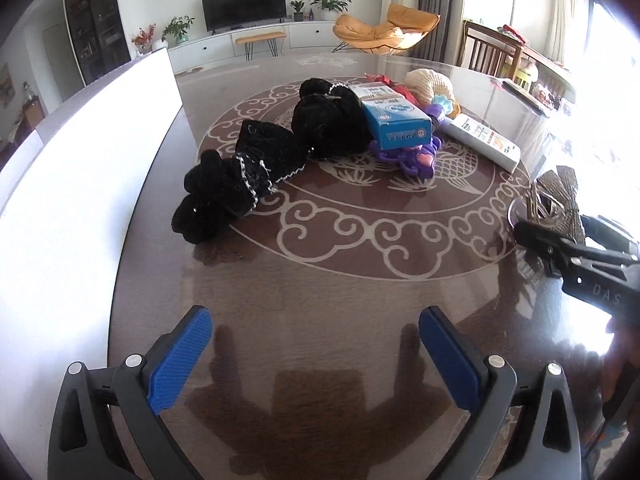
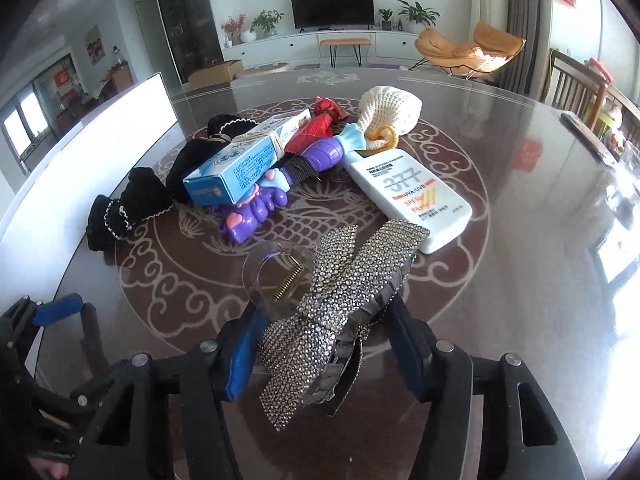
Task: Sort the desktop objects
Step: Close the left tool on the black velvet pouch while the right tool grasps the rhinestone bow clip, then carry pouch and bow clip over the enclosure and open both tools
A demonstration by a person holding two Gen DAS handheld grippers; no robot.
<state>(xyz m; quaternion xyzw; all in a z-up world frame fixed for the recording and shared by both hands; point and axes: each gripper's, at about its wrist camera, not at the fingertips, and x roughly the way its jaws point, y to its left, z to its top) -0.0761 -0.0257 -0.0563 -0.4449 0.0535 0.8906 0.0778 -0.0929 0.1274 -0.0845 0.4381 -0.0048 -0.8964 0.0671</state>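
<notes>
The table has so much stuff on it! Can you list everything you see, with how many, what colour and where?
black velvet scrunchies: two, black with silver trim, left of the pile
blue carton: one, blue and white, lying on the pile
purple toy: one, purple with pink, under the carton
sunscreen tube: one, white with orange print, right of the pile
crochet pouch: one, cream with yellow loop, back right
red folded item: one, red, behind the carton
rhinestone bow hair clip: one, silver, held above the table
table: one, dark brown with pale pattern
white board: one, left table edge
left gripper: fingers blue, open
right gripper: shut on the clip
</notes>
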